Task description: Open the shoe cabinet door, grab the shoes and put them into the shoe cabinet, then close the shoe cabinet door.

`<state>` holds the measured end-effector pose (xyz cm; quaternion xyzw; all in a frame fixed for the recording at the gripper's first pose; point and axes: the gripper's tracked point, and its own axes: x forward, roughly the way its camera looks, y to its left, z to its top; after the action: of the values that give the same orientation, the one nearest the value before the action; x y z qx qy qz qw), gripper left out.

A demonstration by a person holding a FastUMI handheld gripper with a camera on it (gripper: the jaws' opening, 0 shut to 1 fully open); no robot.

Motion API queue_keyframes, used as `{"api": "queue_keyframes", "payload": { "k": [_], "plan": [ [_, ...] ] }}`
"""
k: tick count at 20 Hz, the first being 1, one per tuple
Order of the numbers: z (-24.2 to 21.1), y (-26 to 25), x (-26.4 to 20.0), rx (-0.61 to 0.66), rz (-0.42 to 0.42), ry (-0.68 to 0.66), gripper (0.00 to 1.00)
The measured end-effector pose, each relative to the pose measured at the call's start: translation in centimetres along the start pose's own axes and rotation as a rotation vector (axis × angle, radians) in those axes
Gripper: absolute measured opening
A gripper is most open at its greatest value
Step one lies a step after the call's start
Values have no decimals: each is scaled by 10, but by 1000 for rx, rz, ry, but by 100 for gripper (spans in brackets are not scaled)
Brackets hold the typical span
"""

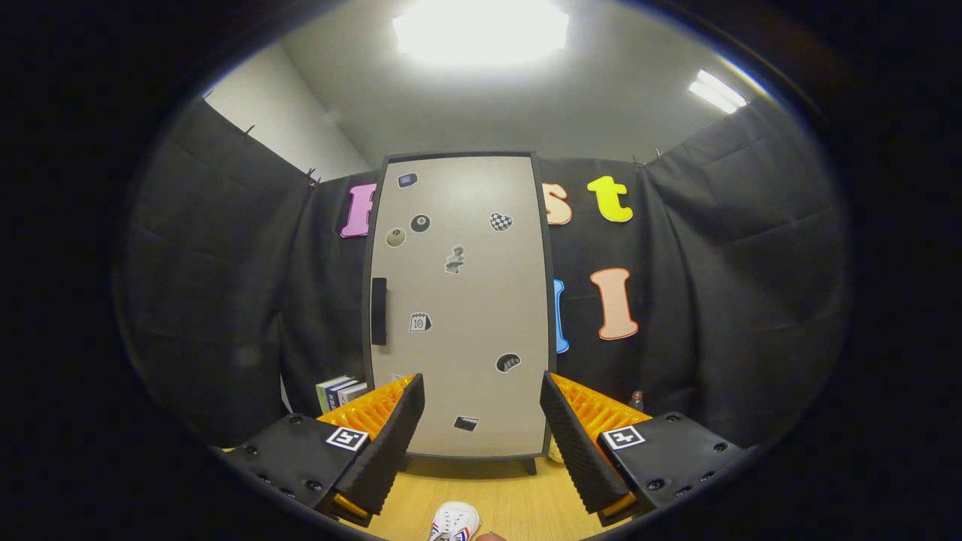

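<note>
The shoe cabinet (pixel 460 300) stands upright straight ahead on the wooden table (pixel 518 500), its beige door shut and dotted with several stickers. A dark handle (pixel 379 311) runs down the door's left edge. My gripper (pixel 481 421) is open, its two fingers spread wide in front of the door's lower part, with nothing between them. A white shoe (pixel 455 521) with red and blue trim lies on the table below and between the fingers, only its toe showing.
A few books (pixel 340 392) stand left of the cabinet behind the left finger. A small bottle (pixel 636 400) stands to the cabinet's right, against the booth's black cloth wall. A pale round object (pixel 555 451) sits by the cabinet's right foot.
</note>
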<state>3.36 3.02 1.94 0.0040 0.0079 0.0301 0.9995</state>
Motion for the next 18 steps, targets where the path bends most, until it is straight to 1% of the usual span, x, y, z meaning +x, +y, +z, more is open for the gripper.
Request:
{"api": "queue_keyframes", "payload": {
  "k": [11,18],
  "plan": [
    [32,44,77,19,63,-23,97],
    [38,84,130,34,126,-37,97]
  ]
}}
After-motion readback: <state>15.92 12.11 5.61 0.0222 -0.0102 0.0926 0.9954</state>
